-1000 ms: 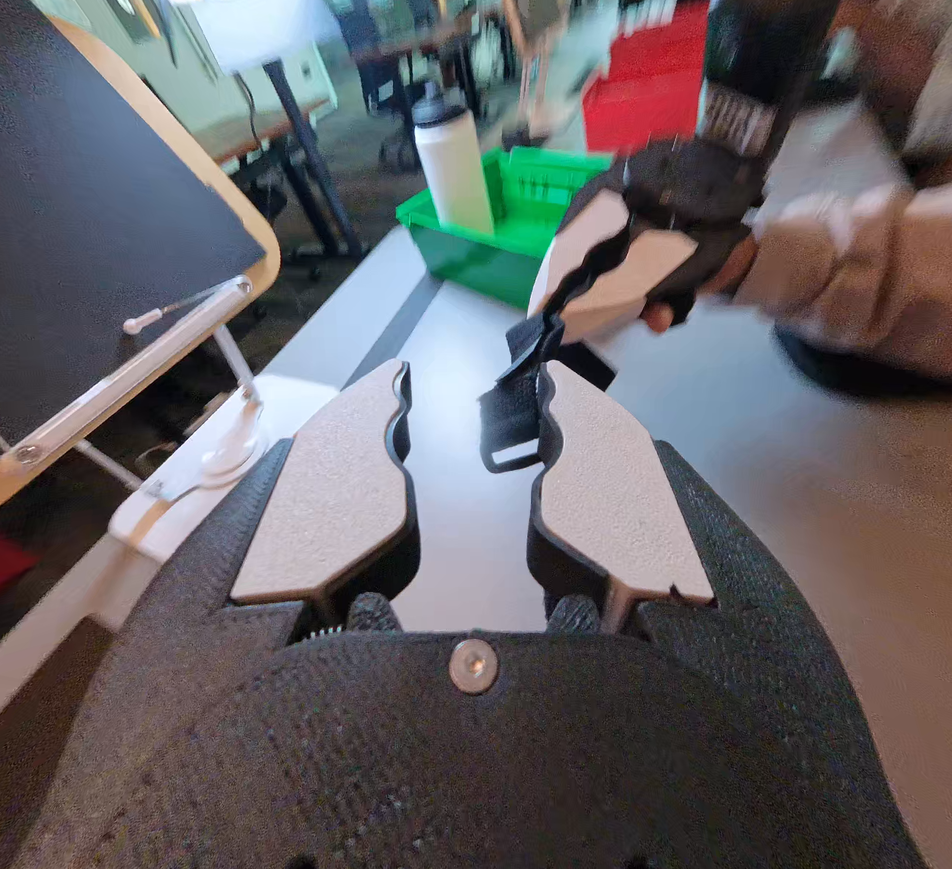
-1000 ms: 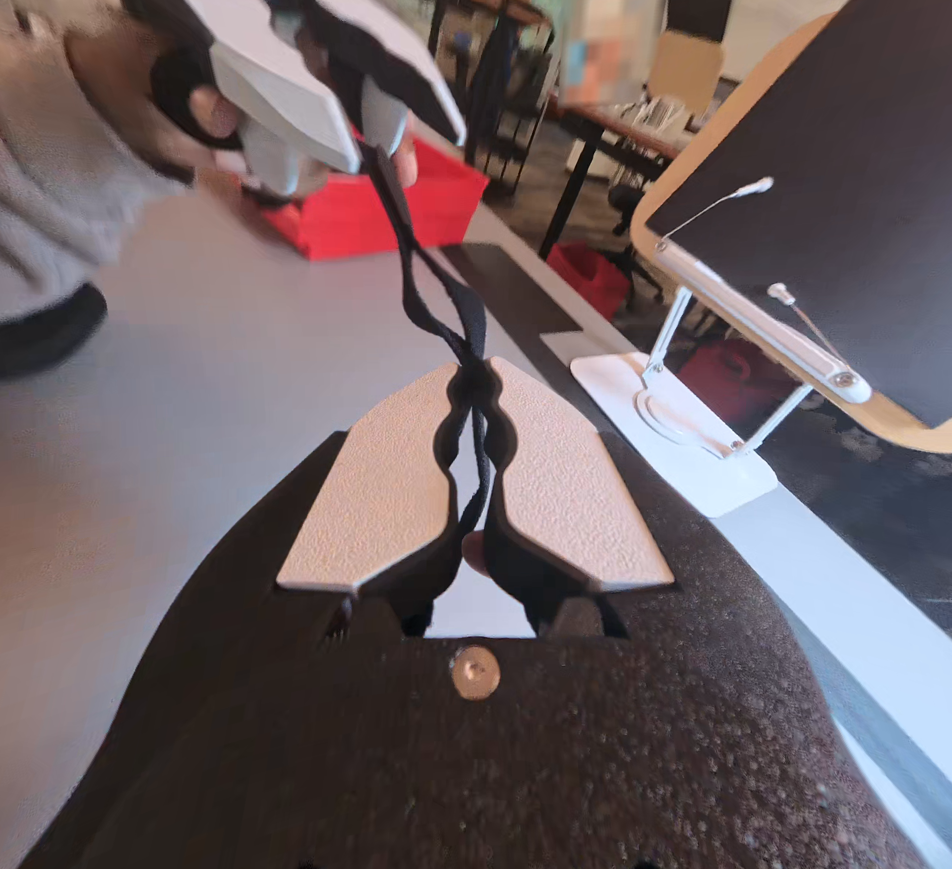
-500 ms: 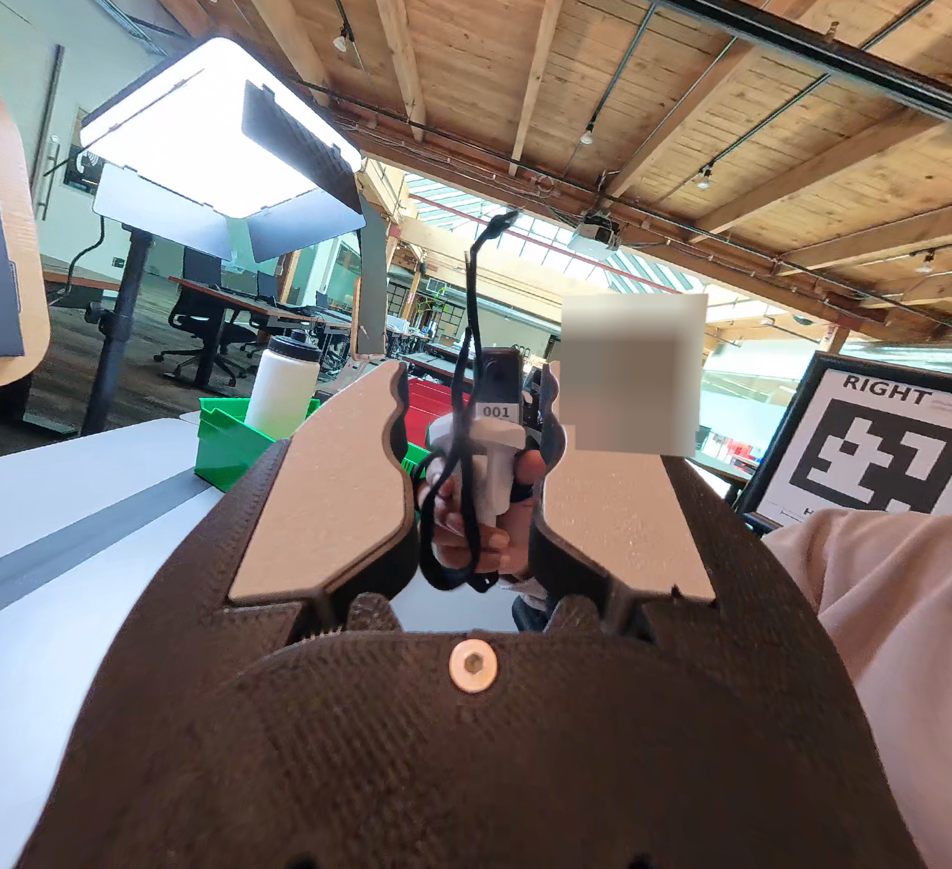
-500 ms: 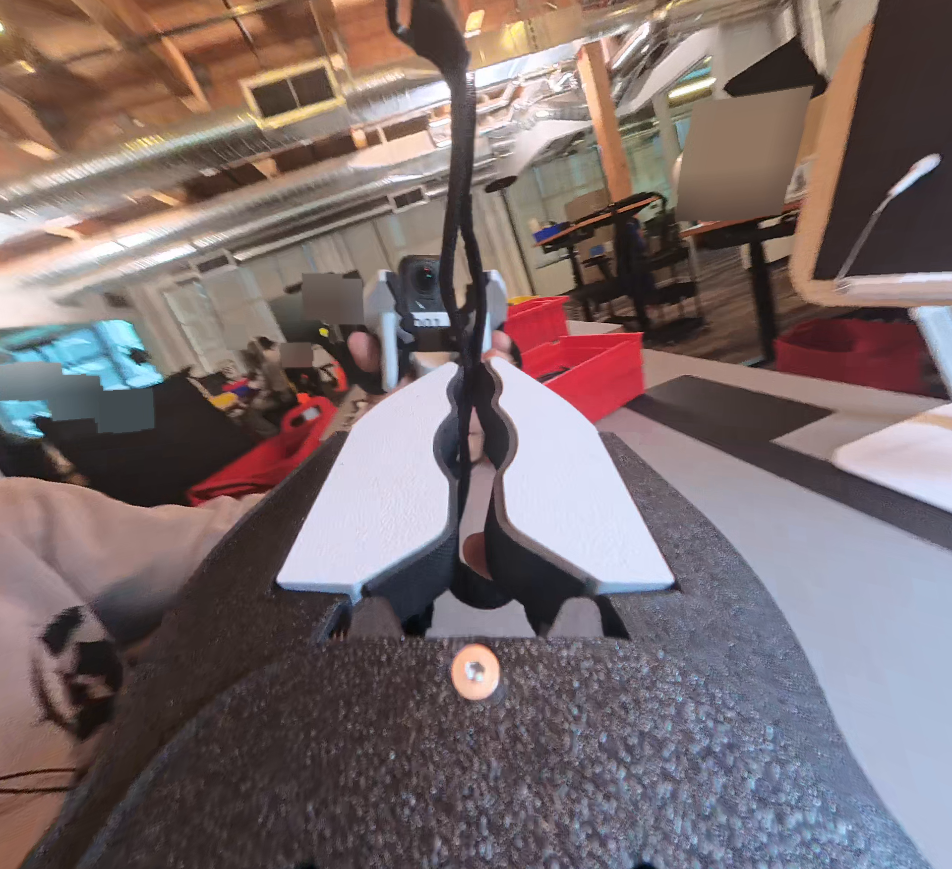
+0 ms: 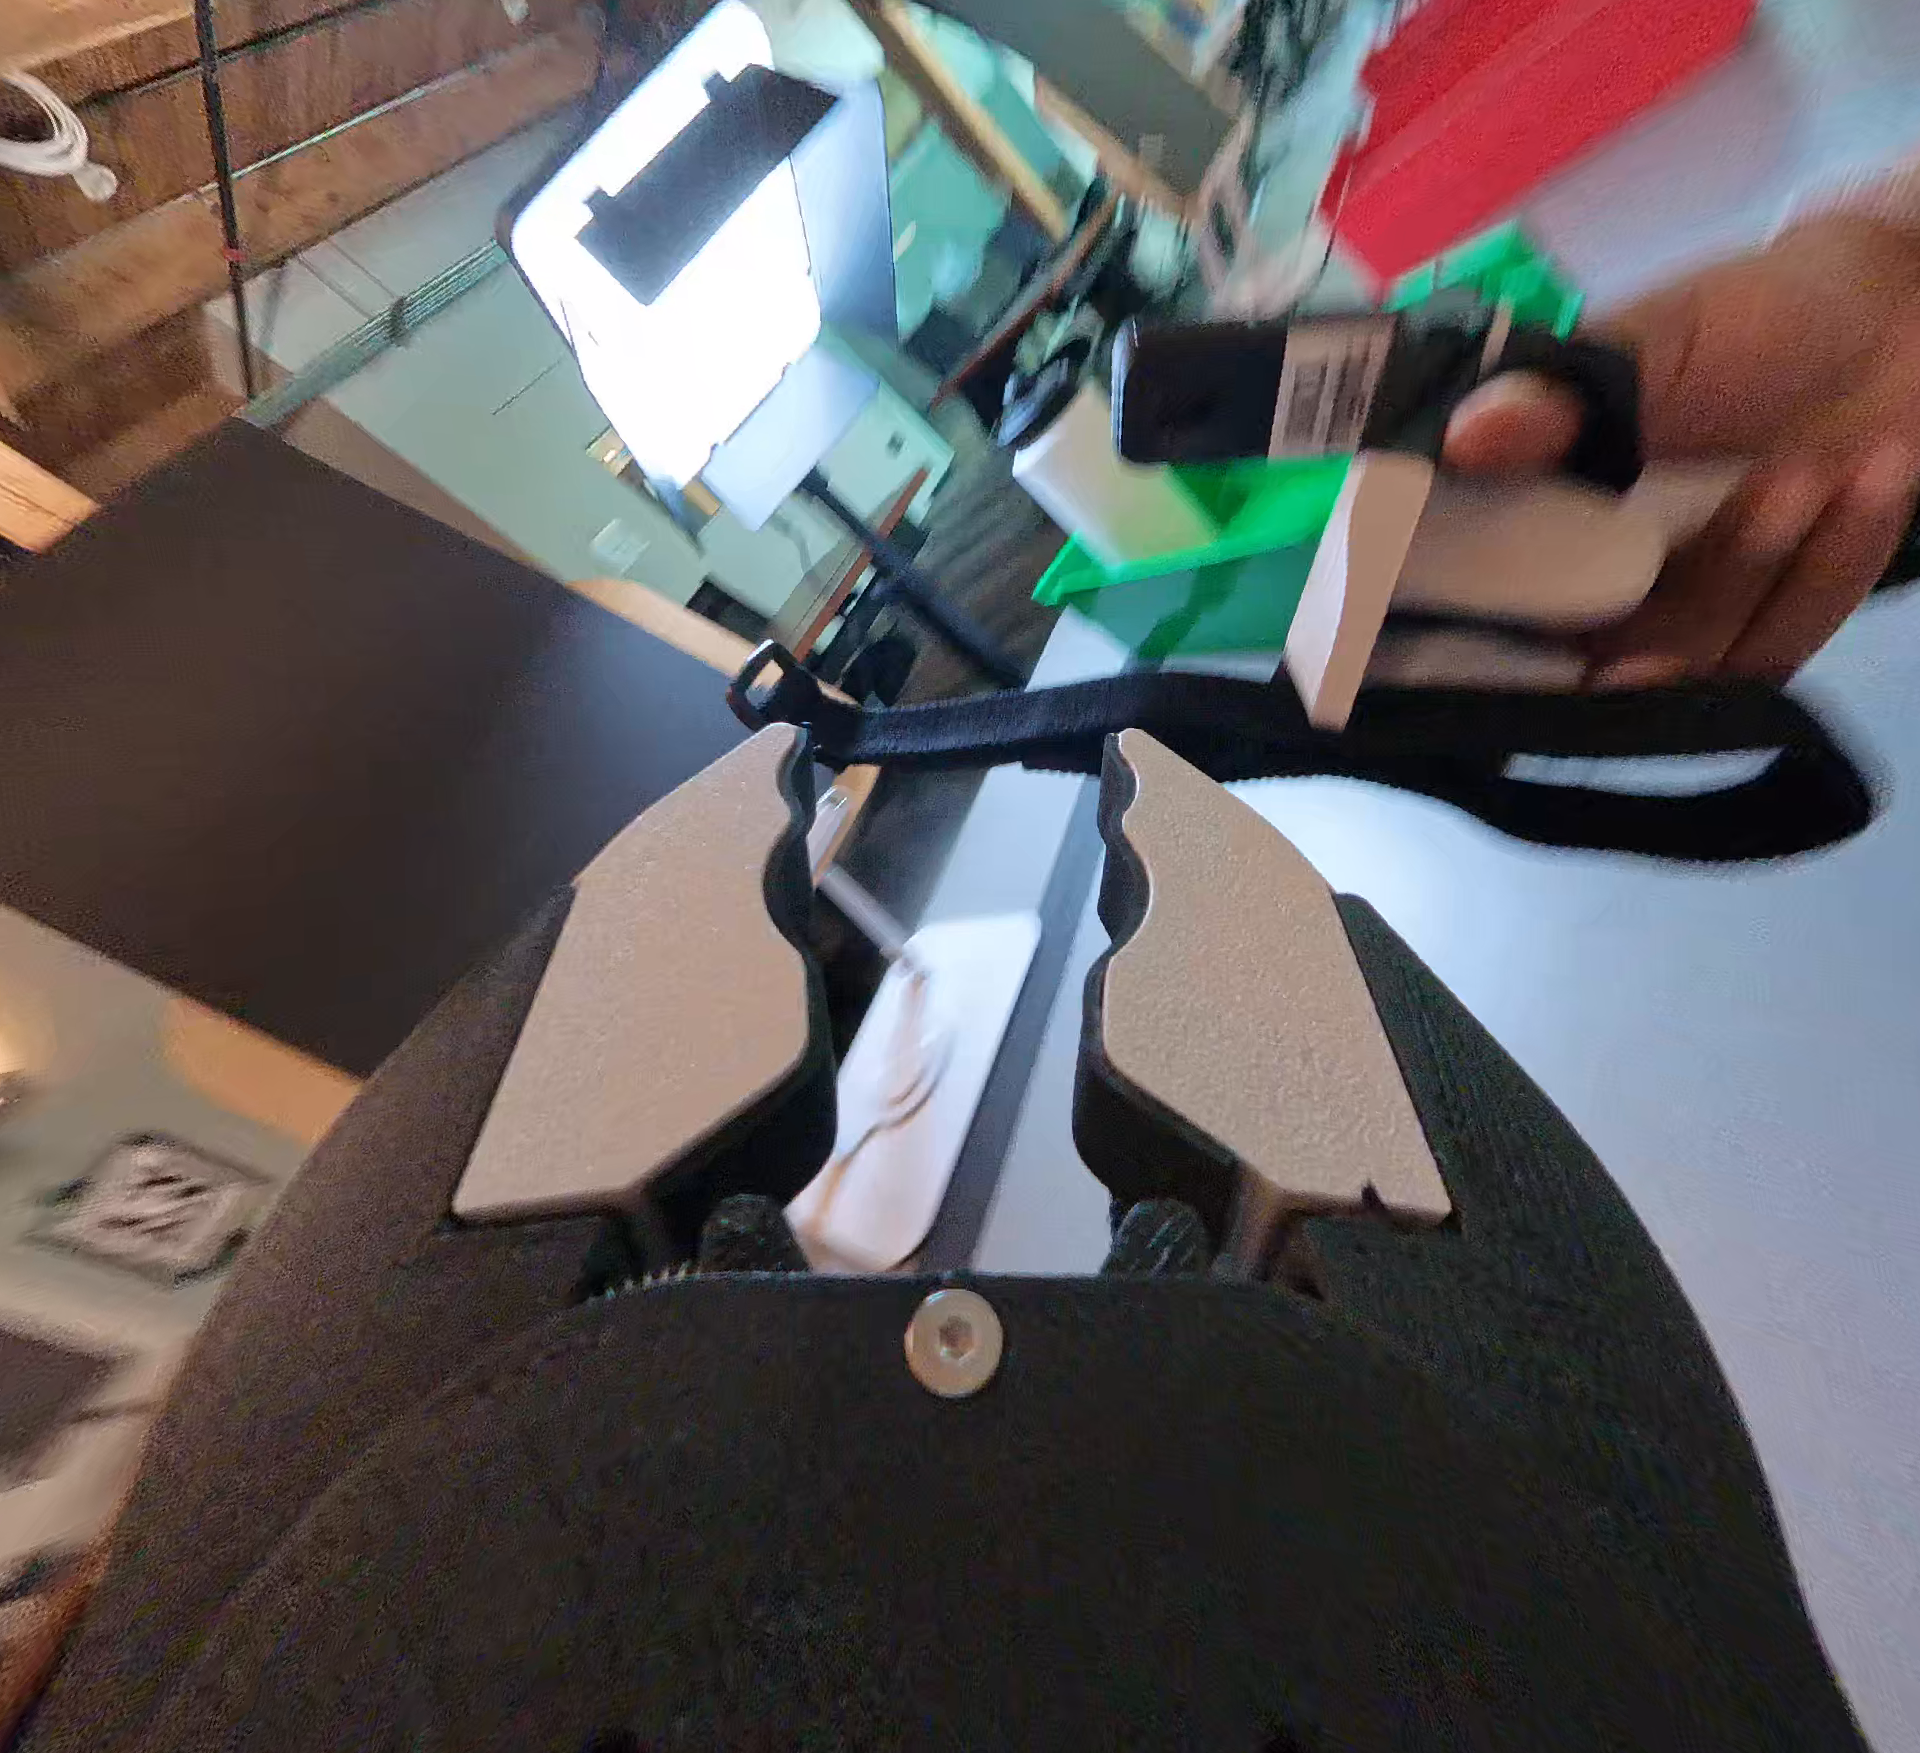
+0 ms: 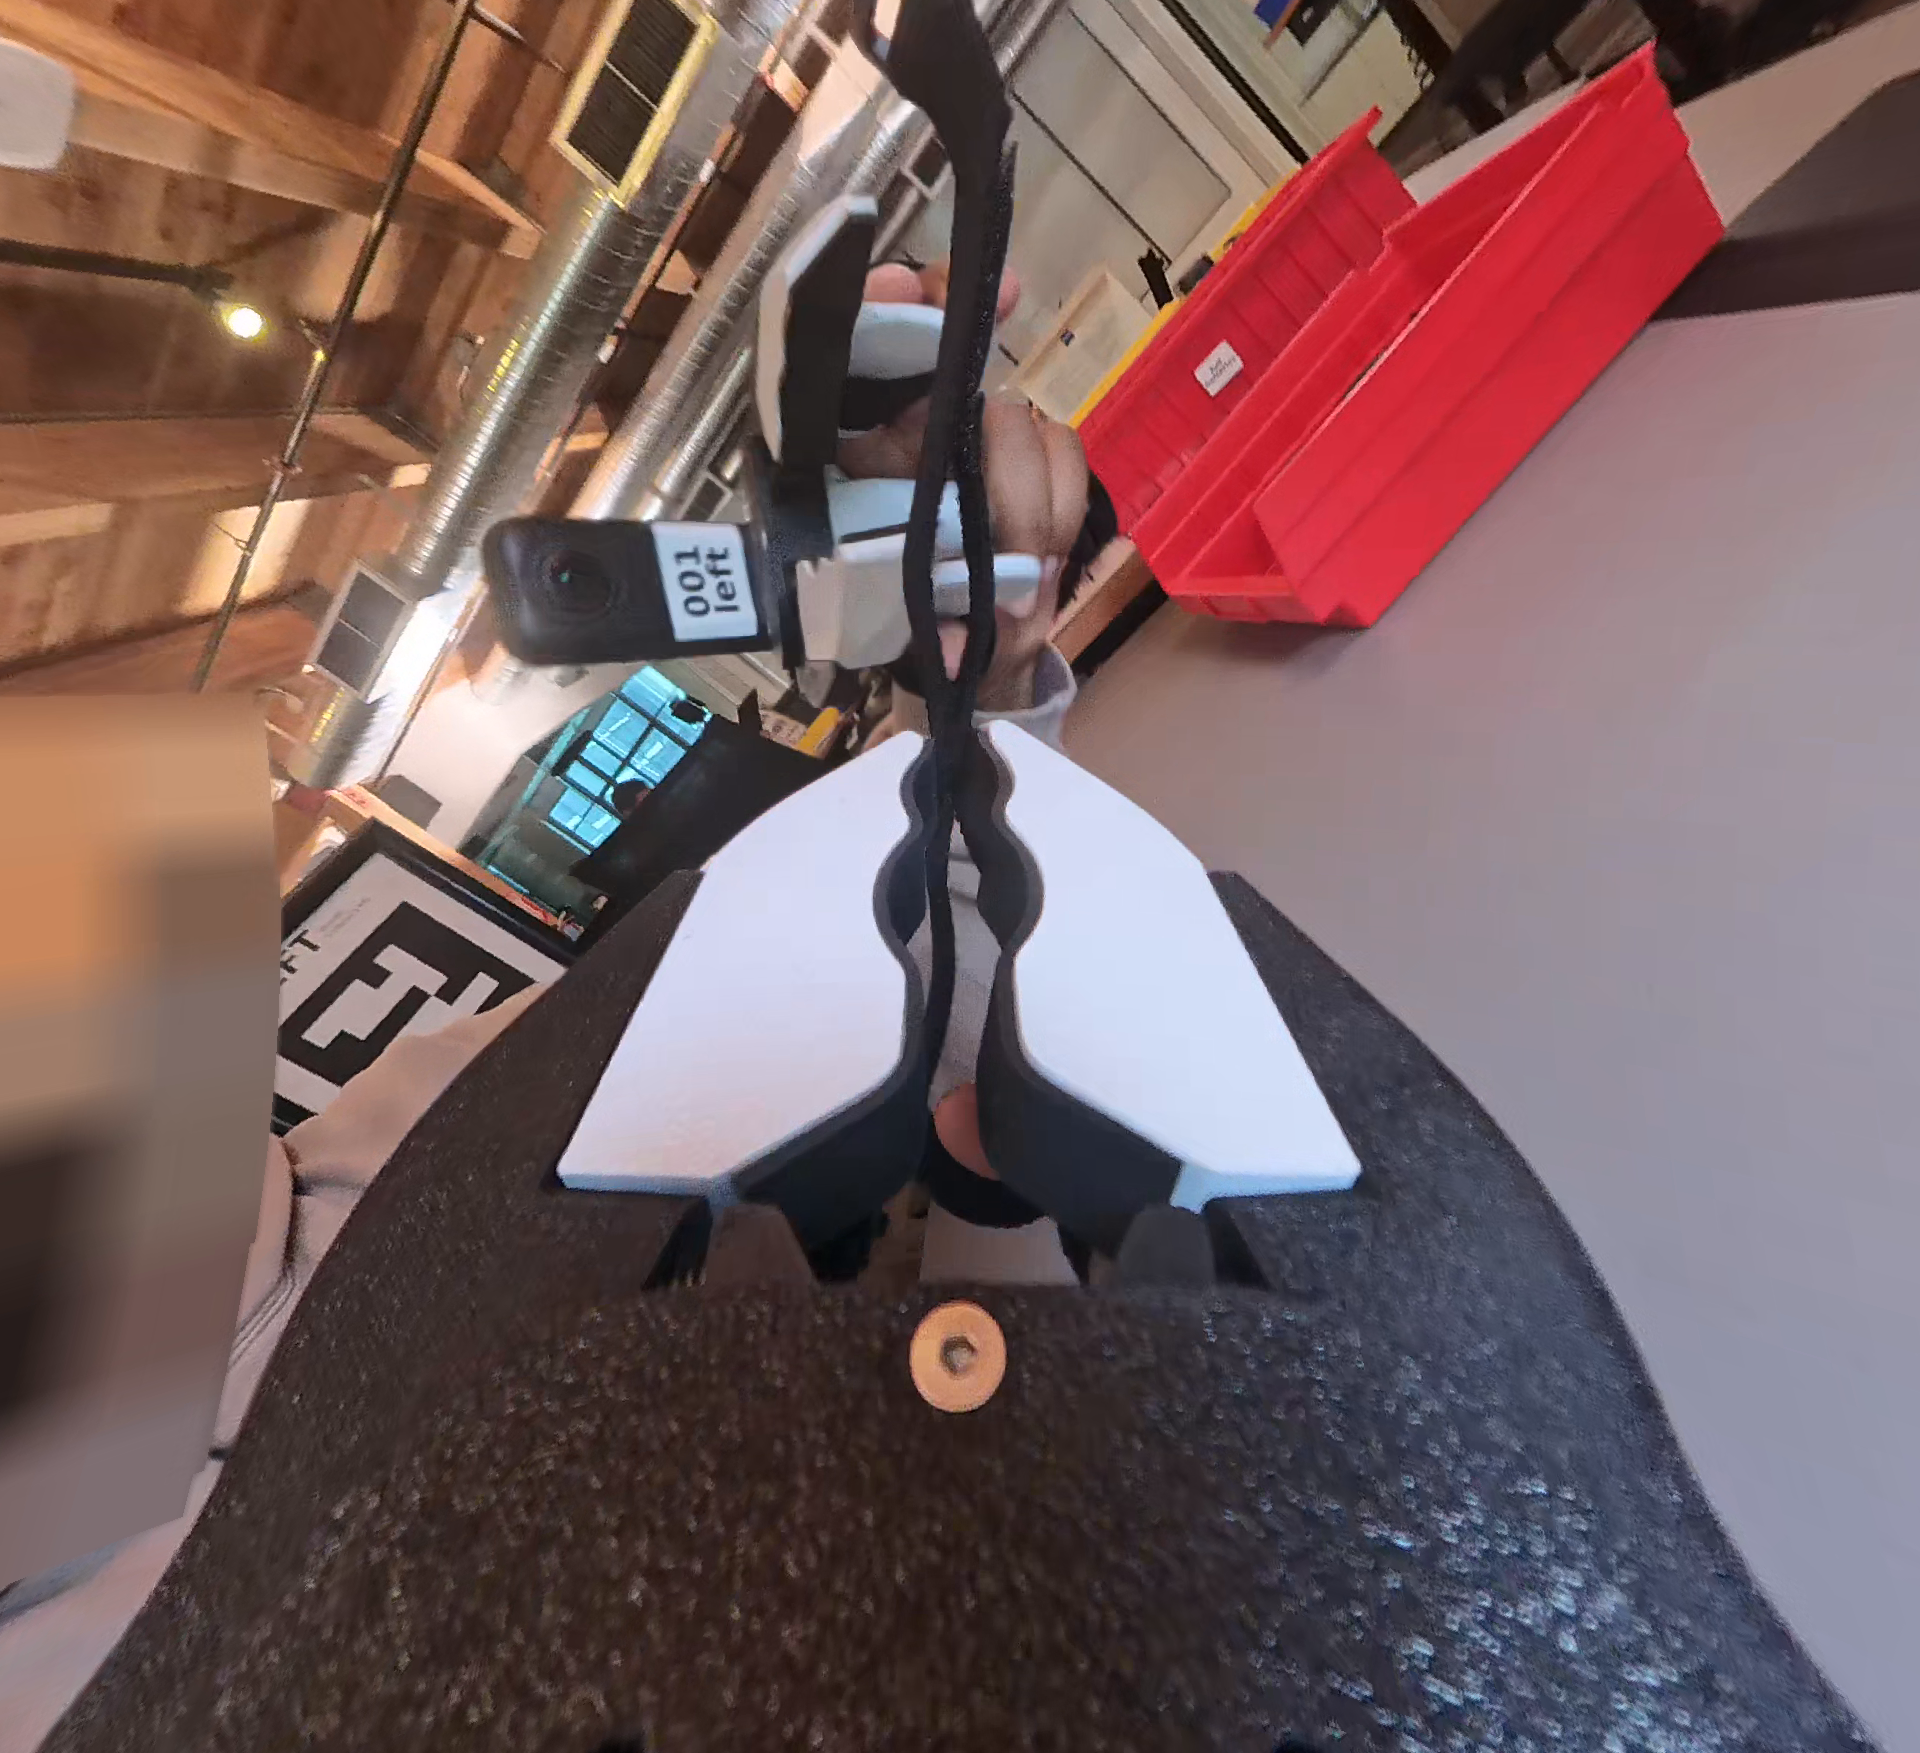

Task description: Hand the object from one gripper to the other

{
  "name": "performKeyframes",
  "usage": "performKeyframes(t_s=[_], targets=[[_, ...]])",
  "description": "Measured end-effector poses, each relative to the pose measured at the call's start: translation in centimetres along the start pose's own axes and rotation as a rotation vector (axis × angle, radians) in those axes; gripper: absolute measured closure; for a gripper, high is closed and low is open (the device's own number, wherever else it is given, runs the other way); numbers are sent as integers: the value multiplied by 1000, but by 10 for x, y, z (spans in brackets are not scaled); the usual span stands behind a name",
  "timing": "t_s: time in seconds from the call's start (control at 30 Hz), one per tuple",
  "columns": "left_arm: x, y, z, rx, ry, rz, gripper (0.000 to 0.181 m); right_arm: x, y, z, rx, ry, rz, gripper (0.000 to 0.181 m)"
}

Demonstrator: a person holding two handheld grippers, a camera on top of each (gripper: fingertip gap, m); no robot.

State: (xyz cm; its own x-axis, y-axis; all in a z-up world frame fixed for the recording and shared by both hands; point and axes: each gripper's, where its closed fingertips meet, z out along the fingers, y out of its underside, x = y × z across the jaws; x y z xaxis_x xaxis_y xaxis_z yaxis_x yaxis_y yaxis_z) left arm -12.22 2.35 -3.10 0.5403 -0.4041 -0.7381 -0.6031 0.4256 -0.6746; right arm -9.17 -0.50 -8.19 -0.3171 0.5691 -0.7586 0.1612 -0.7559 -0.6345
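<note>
Strap (image 6: 961,415), black webbing with a small plastic buckle at its free end, is pinched between the pressed-together fingers of my right gripper (image 6: 954,753) and stands up stiffly from the tips in that gripper's view. In the left wrist view the same strap (image 5: 1039,729) runs sideways just past the tips of my left gripper (image 5: 951,747), whose fingers are spread wide with nothing between them; the buckle end sits just beyond the left fingertip (image 5: 774,747), and I cannot tell whether the webbing touches it. The strap's looped end trails off to the right, under my right hand (image 5: 1756,456) and the right gripper (image 5: 1340,602) it carries.

Seen from the right wrist, my left gripper (image 6: 831,415) hangs behind the strap, its camera (image 6: 582,586) jutting out to the left, partly hidden by the webbing.

Below lies a grey table (image 6: 1558,768). Two red bins (image 6: 1455,373) sit on its far side. In the left view, a green bin (image 5: 1195,581) holding a white bottle (image 5: 1091,488) stands behind the strap, with a lit softbox lamp (image 5: 707,280) and a dark board (image 5: 260,716) to the left, all motion-blurred.
</note>
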Motion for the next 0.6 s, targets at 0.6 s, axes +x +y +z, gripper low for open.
performKeyframes(t_s=[0.6], targets=[[0, 37, 15, -135, -176, 227, 178, -41, 1, -6, -114, -105, -142, 147]])
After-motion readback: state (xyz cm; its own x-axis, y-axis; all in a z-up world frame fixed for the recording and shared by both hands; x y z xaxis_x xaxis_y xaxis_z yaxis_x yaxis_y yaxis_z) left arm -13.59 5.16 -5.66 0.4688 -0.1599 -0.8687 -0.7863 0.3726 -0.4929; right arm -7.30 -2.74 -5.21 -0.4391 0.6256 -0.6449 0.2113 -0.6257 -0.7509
